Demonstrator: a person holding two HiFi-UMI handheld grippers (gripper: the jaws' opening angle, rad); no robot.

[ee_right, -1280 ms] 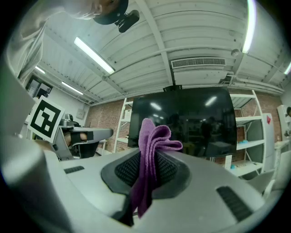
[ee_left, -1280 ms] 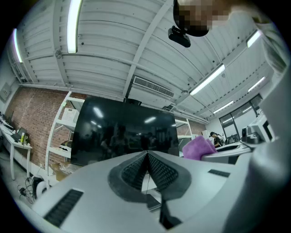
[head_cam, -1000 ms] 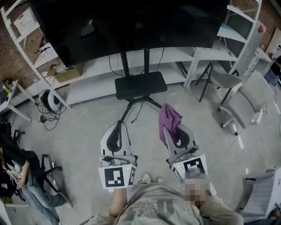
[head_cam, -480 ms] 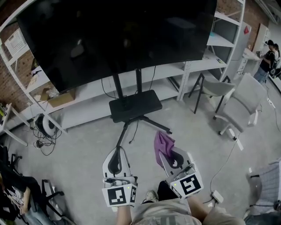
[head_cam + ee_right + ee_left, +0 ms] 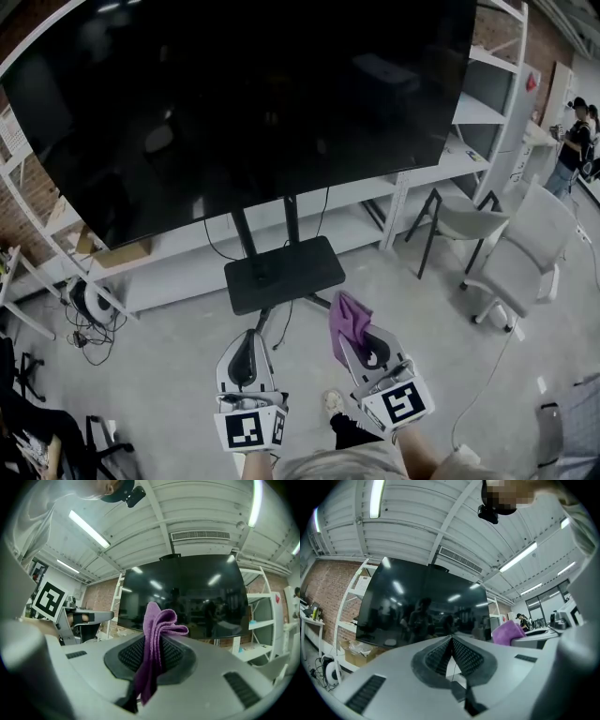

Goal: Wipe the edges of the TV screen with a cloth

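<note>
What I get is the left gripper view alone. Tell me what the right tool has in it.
Observer: The right tool is shut on a folded purple cloth, which sticks up past its tips.
Operator: Report whether that cloth is on the screen.
Observer: No. In the head view it hangs apart from the large black TV screen, low down near the black rectangular shelf under it.
Operator: Name anything beside that shelf.
Observer: A grey chair stands on the grey concrete floor to its right.
</note>
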